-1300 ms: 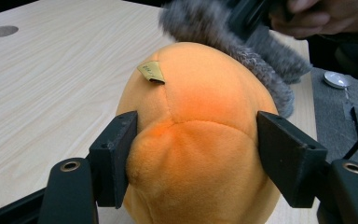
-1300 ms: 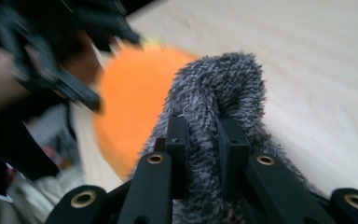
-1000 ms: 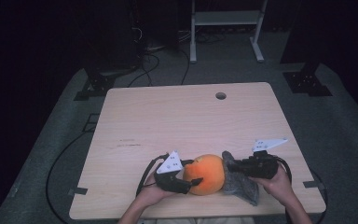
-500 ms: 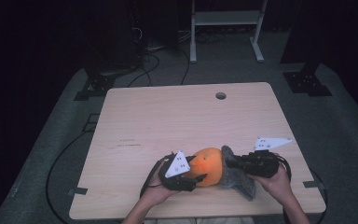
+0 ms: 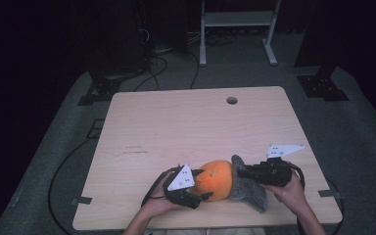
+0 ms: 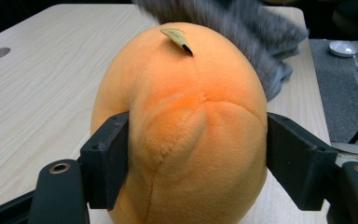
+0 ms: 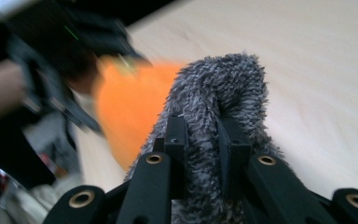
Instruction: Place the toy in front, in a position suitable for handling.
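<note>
An orange plush toy [image 5: 218, 178] lies near the table's front edge, with a small tan tag on top [image 6: 177, 36]. My left gripper [image 5: 206, 185] holds it from the left: both pads [image 6: 114, 158] touch its sides, and the jaws have just been opening with the plush still between them. A grey fuzzy cloth [image 5: 249, 191] rests against the plush's right side. My right gripper [image 5: 240, 172] is shut on a fold of that cloth [image 7: 223, 88]. In the right gripper view the plush [image 7: 126, 107] and the other gripper [image 7: 60, 60] are blurred behind the cloth.
The light wooden table [image 5: 176, 127] has a round cable hole [image 5: 231, 100] near its far edge. Cables trail from the table's left side over grey carpet [image 5: 68, 161]. A white frame [image 5: 235, 29] stands beyond the table in the dark.
The left gripper's grey plate has tilted and shifted slightly down beside the plush. The plush, the cloth and the right gripper stay about where they were.
</note>
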Available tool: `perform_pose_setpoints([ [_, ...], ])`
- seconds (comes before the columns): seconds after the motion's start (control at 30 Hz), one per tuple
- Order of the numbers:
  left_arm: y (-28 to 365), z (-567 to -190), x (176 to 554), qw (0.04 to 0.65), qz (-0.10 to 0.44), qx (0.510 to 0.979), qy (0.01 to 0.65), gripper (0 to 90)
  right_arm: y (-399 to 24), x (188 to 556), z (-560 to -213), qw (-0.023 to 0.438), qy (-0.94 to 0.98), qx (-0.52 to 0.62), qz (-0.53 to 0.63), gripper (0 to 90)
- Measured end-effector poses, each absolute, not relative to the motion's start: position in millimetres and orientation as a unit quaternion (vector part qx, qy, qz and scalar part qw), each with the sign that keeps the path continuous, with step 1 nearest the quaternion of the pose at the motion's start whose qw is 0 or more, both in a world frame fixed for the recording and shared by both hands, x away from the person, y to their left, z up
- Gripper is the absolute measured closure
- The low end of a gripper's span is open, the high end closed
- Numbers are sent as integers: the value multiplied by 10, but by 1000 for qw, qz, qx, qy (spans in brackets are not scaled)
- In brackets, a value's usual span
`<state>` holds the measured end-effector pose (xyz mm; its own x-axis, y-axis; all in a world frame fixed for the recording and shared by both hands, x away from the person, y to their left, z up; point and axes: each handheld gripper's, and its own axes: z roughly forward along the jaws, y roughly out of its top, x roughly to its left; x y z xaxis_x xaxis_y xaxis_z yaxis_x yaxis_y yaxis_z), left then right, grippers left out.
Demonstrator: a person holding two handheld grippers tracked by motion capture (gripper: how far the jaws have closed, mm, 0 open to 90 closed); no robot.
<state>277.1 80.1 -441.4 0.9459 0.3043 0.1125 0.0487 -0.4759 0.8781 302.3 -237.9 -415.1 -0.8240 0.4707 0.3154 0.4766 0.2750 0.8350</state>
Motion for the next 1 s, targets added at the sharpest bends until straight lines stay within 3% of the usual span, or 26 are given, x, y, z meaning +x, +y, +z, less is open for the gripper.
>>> perform_pose_setpoints([
  [0.1,799,-4409,2771,500,128,850,101,263,-2328,3046,-4091,-3,-799,-286,-529,759],
  [0.27,801,-4419,2761,502,125,850,98,265,-2340,3144,-4287,10,-824,-308,-476,763],
  [0.5,807,-4426,2762,504,124,849,99,266,-2348,3071,-4138,5,-806,-293,-514,762],
  [0.63,848,-4421,2793,503,117,850,104,266,-2326,3167,-4310,25,-823,-312,-475,761],
  [0.73,910,-4422,2837,505,103,850,112,266,-2385,3174,-4330,10,-830,-327,-451,763],
  [0.9,927,-4439,2855,509,97,848,112,266,-2345,3114,-4172,19,-798,-302,-522,760],
  [1.0,942,-4435,2858,505,104,850,112,266,-2253,3132,-4244,16,-814,-303,-495,759],
])
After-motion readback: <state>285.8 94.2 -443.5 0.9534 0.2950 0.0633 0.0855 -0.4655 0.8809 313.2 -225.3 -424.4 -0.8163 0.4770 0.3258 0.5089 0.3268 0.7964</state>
